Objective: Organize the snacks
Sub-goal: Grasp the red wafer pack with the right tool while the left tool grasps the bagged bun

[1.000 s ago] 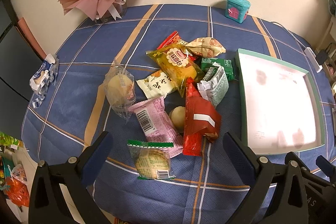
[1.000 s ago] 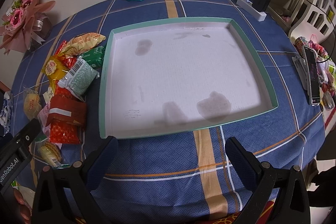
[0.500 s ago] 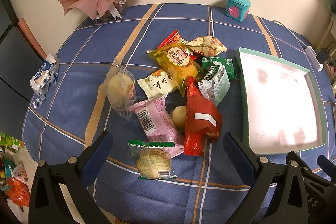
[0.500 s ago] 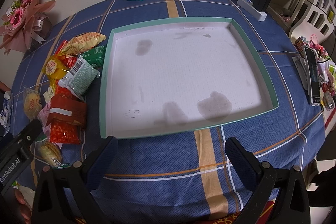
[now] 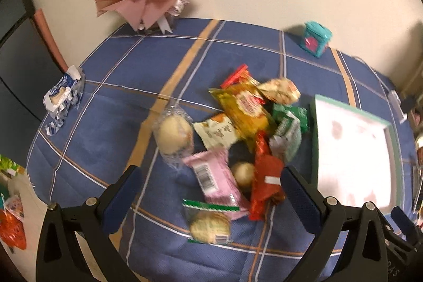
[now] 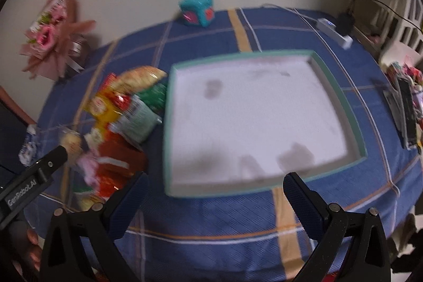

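Blue plaid counter [image 6: 211, 223] carrying everything. White tray [image 6: 341, 97] bare, set just beside the heap as the likely destination. Snacks [image 5: 238, 139] piled together left of it, none sorted yet. Left tool [image 5: 211, 192] spread wide over the nearest packets, gripping nothing; right tool [image 6: 211, 197] likewise apart before the tray.

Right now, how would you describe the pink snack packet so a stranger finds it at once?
Start at the teal-rimmed tray on the blue tablecloth; the snack pile lies beside it. On the pile's near side lies the pink packet, the only pink wrapper, with a barcode.
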Demonstrator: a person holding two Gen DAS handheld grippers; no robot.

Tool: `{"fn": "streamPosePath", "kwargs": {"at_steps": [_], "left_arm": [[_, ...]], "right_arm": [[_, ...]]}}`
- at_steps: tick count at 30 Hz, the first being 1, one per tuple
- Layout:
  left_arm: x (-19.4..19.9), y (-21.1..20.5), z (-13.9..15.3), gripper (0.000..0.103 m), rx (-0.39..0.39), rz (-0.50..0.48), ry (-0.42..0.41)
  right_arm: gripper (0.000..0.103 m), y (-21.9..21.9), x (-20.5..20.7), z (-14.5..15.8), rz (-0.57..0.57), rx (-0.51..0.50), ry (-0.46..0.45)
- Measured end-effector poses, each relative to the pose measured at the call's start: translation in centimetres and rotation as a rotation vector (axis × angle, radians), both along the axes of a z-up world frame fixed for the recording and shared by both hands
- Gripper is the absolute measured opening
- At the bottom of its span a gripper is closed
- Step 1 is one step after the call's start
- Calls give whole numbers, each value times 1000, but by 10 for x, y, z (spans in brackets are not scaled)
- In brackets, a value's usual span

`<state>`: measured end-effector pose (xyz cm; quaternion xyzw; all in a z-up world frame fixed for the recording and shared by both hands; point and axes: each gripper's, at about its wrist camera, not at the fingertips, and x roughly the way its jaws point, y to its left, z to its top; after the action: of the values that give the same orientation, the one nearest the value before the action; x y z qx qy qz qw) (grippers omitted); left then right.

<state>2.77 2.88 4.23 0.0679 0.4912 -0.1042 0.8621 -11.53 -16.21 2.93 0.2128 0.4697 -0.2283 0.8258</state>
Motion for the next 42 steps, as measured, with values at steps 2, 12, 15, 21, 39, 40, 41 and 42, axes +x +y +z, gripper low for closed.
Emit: {"fn": "streamPosePath", "kwargs": {"at_steps": [2, 12, 15, 21, 39, 40, 41, 42], "left_arm": [[8, 9, -1, 103, 0, 16, 6], [35, 49, -33, 103, 5, 111, 104], [41, 57, -39, 103, 2, 128, 121], [51, 70, -54, 103, -37, 160, 185], [99, 51, -55, 103, 83, 93, 182], [101, 49, -56, 103, 85, 90, 183], [102, 46, -57, 103, 89, 86, 185], [102, 43, -59, 103, 93, 79, 187]], "right_arm": [[103, 5, 10, 3, 19, 8, -20], [103, 38, 65, -15, 134, 160, -21], [103, 45, 76, -24, 154, 191, -13], [100, 63, 93, -32, 207, 205, -7], [73, 87, 133, -62, 296, 152, 124], [71, 85, 133, -62, 288, 146, 132], [67, 83, 132, -62, 282, 139, 142], [66, 79, 131, -61, 273, 135, 145]]}}
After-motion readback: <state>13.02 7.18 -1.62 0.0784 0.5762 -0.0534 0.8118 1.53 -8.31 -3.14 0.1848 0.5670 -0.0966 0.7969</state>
